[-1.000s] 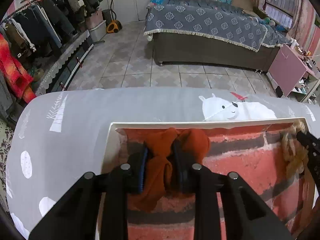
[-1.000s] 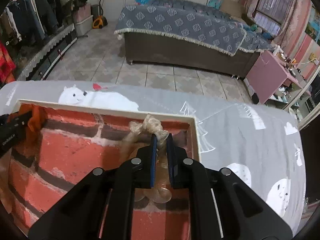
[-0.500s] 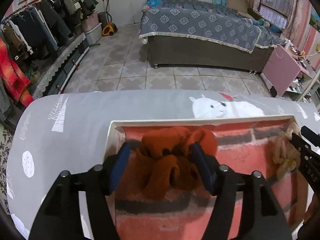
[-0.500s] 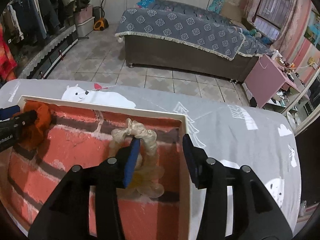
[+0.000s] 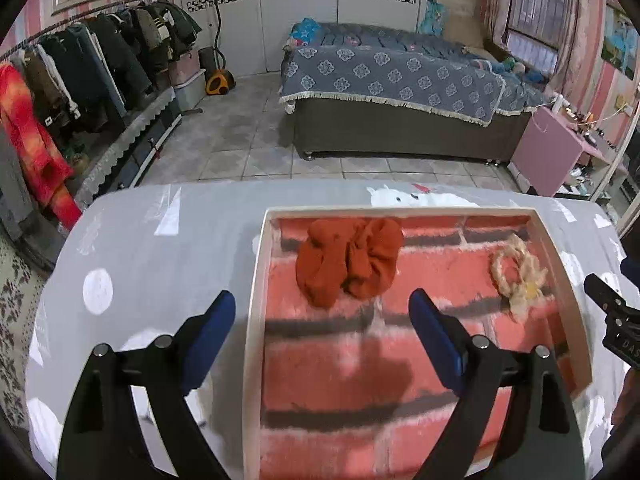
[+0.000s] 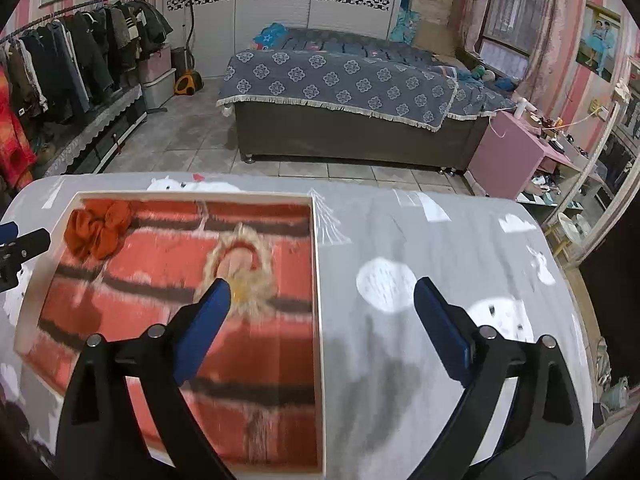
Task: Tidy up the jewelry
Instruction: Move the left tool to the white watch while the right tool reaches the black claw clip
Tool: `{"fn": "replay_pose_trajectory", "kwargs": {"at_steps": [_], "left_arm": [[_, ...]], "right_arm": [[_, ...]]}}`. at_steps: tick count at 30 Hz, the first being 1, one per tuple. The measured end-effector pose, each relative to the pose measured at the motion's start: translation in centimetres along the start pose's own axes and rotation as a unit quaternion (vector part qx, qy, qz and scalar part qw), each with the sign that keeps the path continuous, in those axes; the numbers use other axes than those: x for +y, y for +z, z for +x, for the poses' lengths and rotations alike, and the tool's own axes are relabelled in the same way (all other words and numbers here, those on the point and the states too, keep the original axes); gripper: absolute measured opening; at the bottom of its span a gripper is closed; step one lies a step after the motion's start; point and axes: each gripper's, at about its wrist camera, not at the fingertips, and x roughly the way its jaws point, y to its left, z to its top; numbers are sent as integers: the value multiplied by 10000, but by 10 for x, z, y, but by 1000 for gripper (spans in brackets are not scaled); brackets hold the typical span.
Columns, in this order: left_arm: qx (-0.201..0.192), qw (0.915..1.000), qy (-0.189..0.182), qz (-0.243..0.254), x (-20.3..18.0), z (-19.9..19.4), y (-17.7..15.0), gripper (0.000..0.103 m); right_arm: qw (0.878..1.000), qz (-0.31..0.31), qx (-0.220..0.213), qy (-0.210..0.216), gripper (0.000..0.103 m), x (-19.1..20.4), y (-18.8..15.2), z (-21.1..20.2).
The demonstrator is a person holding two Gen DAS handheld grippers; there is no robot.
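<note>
Blue-padded left gripper point(image 5: 322, 312) and right gripper point(image 6: 322, 298) have just spread wide, holding nothing.

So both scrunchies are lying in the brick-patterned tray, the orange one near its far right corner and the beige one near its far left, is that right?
Not quite: the sides are swapped. The left wrist view shows the orange scrunchie near the far left corner of the tray and the beige scrunchie toward the far right. Both do lie in the tray.

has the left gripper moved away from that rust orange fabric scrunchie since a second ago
Yes. The left gripper has pulled back toward the tray's near side, its jaws having just opened. The rust-orange fabric scrunchie lies free by the far rim of the white-edged brick-pattern tray.
</note>
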Motion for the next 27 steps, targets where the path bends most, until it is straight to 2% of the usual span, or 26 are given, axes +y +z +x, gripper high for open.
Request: {"fn": "replay_pose_trajectory", "kwargs": {"at_steps": [2,6,8,11,19,24,27], "left_arm": [[68,10000,-29,39,-1,-4,-7,87],[-60,9999,91,129,-3,-17,-21,88],[-56,9998,40,161,-2,-22,-28,88],[-79,9999,-6,62,2,-28,-37,90],[45,9985,-233,-484,19,-25,-77,91],[214,9981,-297,-492,23,-28,-94,91],[144,9983,-315,-467,24,-43,-101,91]], "right_arm": [[10000,87,-49,5,99,-2,-9,-9],[9997,188,-17,130,99,-2,-29,-19],[9999,107,57,55,99,1,-37,-22],[9999,24,9,-110,99,5,-48,-30],[9988,394,162,-240,99,-11,-75,-41],[9985,427,210,-271,99,-17,-91,-57],[9988,351,146,-297,99,-15,-99,-71]]}}
